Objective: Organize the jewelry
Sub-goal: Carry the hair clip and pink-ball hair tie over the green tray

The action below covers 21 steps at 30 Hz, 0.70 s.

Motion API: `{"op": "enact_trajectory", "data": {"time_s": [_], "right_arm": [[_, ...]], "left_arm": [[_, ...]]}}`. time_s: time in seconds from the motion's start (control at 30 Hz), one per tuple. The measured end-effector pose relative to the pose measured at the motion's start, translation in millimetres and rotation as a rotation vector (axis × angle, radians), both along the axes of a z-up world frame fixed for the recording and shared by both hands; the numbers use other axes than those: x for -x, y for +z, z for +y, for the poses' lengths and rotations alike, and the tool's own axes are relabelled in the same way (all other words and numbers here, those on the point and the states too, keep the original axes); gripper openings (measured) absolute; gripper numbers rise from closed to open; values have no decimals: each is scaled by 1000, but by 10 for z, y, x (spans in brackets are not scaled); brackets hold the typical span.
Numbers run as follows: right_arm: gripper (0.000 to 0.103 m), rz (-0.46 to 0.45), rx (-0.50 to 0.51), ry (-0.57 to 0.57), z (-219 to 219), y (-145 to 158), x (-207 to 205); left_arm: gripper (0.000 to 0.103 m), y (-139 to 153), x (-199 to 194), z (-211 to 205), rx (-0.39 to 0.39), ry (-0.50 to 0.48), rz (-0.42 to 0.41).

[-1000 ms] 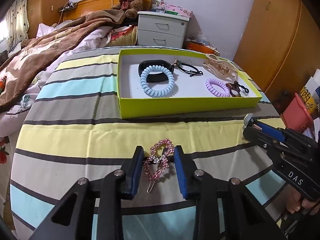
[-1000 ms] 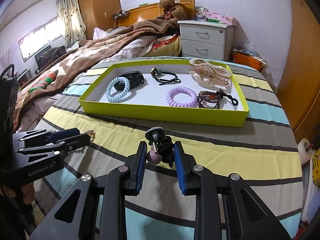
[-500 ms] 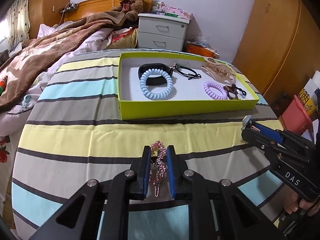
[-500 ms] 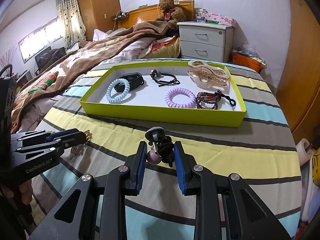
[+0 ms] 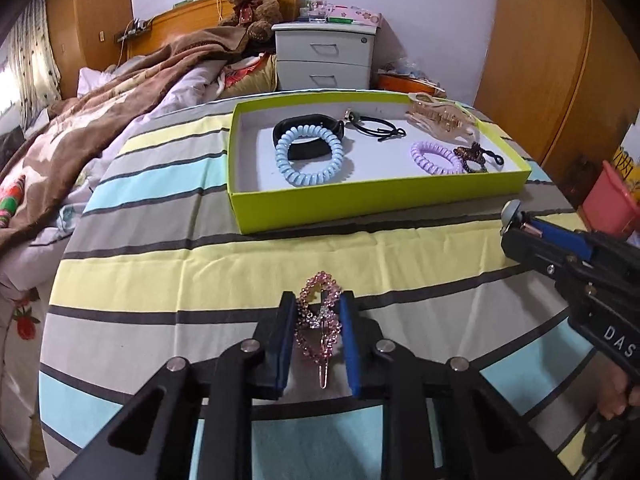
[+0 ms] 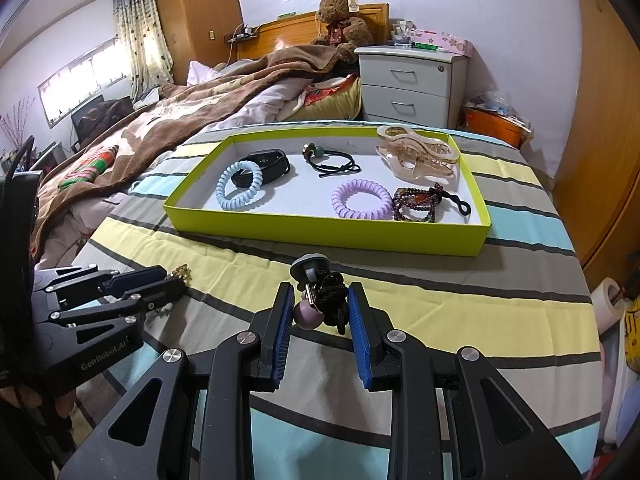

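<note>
The left tool (image 5: 318,334) is clamped on a pink rhinestone hair clip (image 5: 319,322) above the striped bedspread (image 5: 180,272). The right tool (image 6: 320,320) grips a black hair tie with a purple bead (image 6: 320,304). Beyond them, the yellow-green tray (image 6: 320,236) on the bed holds a blue coil hair tie (image 6: 239,185), a purple one (image 6: 362,199) and a claw clip (image 6: 416,156).

We see a teddy bear (image 6: 343,20) on the headboard, a grey nightstand (image 6: 412,86) beside it, a brown blanket (image 6: 168,124) across the bed.
</note>
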State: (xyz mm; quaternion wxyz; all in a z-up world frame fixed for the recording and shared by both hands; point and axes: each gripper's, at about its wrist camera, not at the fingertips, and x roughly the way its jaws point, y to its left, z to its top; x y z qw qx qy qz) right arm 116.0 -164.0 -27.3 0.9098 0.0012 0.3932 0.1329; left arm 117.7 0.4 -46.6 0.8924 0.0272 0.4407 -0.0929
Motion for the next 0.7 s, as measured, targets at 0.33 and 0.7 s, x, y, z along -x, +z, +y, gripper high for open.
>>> {"op": "enact_trajectory", "data": {"time_s": [0.33, 0.7], "right_arm": [[28, -9, 3, 1, -9, 24, 6], [28, -51, 11, 6, 14, 196, 108]], "left_arm": [[22, 68, 38, 28, 22, 17, -12], [22, 311, 94, 58, 44, 18, -65]]}}
